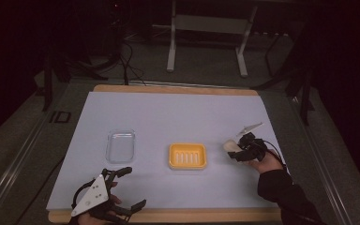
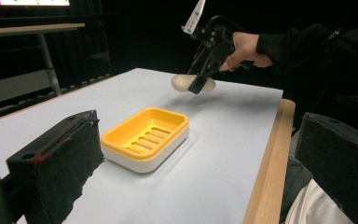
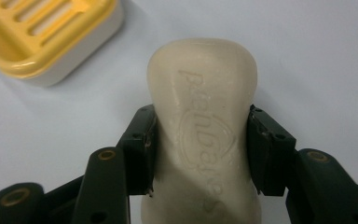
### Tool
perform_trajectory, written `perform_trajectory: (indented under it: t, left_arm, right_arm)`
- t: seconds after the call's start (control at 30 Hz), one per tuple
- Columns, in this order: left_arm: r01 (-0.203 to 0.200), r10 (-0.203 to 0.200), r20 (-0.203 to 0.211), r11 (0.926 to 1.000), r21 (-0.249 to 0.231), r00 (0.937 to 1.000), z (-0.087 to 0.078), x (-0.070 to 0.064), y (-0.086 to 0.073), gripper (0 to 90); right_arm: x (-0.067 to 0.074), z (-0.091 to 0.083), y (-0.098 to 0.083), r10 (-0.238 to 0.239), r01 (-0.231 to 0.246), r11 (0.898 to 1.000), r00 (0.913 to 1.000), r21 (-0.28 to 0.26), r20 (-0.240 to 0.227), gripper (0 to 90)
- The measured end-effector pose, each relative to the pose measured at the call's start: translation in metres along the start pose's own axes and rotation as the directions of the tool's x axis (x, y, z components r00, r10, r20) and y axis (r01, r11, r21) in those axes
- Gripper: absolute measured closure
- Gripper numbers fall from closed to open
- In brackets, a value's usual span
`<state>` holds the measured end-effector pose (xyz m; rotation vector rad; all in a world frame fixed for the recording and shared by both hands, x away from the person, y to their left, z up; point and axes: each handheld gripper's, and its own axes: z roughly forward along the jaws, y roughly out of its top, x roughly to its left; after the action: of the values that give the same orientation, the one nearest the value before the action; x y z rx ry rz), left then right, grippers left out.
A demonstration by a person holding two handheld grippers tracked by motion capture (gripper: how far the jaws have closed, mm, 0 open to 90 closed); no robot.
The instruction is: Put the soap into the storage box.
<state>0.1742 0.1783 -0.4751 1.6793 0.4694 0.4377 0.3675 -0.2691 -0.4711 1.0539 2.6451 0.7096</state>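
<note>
i see a table covered by a pale sheet [image 1: 168, 112], dark room all around it. my right gripper [image 1: 236, 151] sits at the right side of the sheet, held by a hand in a dark sleeve. its two black jaws are clamped on the sides of a cream bar of soap [image 3: 205, 126], one pad pressed against each long edge, with raised lettering running along the bar's top face. in the left gripper view the soap [image 2: 186, 83] hangs in the air above the sheet, its shadow lying on the sheet beneath it, clear of the surface.

a yellow soap dish [image 1: 187, 155] with a slotted floor and a white base stands near the middle of the sheet, just left of the soap and apart from it. it holds nothing. farther left lies a clear plastic lid [image 1: 121, 146], flat on the sheet, well apart from the dish.

my left gripper [image 1: 126, 187] rests at the near left corner of the table, a grey three-cornered plate on top. its jaws are spread wide with nothing between them, pointing across the sheet toward the dish.
</note>
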Motion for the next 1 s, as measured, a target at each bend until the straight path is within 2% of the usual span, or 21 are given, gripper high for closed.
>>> perform_trajectory:
  t: [0.17, 0.27, 0.37, 0.57, 0.63, 0.7, 0.73, 0.83, 1.0]
  left_arm:
    - [-0.003, 0.003, -0.002, 1.0000, 0.004, 1.0000, 0.000, 0.000, 0.000, 0.8]
    - [-0.001, 0.001, -0.002, 1.0000, 0.001, 1.0000, 0.000, 0.000, 0.000, 0.7]
    - [0.000, 0.000, -0.001, 1.0000, 0.000, 1.0000, 0.001, 0.000, 0.000, 0.8]
    - [-0.003, 0.003, 0.000, 1.0000, 0.001, 1.0000, 0.000, 0.000, 0.000, 0.8]
    - [-0.003, 0.003, 0.000, 1.0000, 0.002, 1.0000, 0.000, 0.000, 0.000, 0.7]
    - [-0.004, 0.004, 0.001, 1.0000, 0.002, 1.0000, 0.000, 0.000, 0.000, 0.8]
    - [-0.004, 0.004, 0.000, 1.0000, 0.002, 1.0000, 0.000, 0.000, 0.000, 0.7]
    - [-0.004, 0.004, -0.001, 1.0000, 0.002, 1.0000, 0.000, 0.000, 0.000, 0.7]
    - [-0.006, 0.006, 0.001, 1.0000, 0.003, 1.0000, 0.000, 0.000, 0.000, 0.8]
  right_arm:
    - [0.000, -0.005, 0.007, -0.054, 0.053, 0.998, 0.9980, -0.015, -0.033, 49.5]
    - [0.001, -0.008, 0.011, -0.097, 0.096, 0.995, 0.9937, -0.023, -0.056, 49.5]
    - [0.001, -0.012, 0.017, -0.120, 0.118, 0.993, 0.9898, -0.029, -0.077, 49.5]
    - [0.005, -0.017, 0.028, -0.191, 0.187, 0.981, 0.9741, -0.045, -0.120, 49.5]
    - [0.007, -0.019, 0.032, -0.222, 0.219, 0.975, 0.9655, -0.042, -0.136, 49.6]
    - [0.007, -0.019, 0.034, -0.229, 0.225, 0.973, 0.9632, -0.045, -0.140, 49.5]
    - [0.009, -0.019, 0.038, -0.253, 0.248, 0.967, 0.9547, -0.051, -0.156, 49.5]
    - [0.014, -0.018, 0.045, -0.278, 0.273, 0.961, 0.9436, -0.049, -0.180, 49.5]
    - [0.023, -0.016, 0.055, -0.351, 0.347, 0.936, 0.9111, -0.059, -0.216, 49.5]
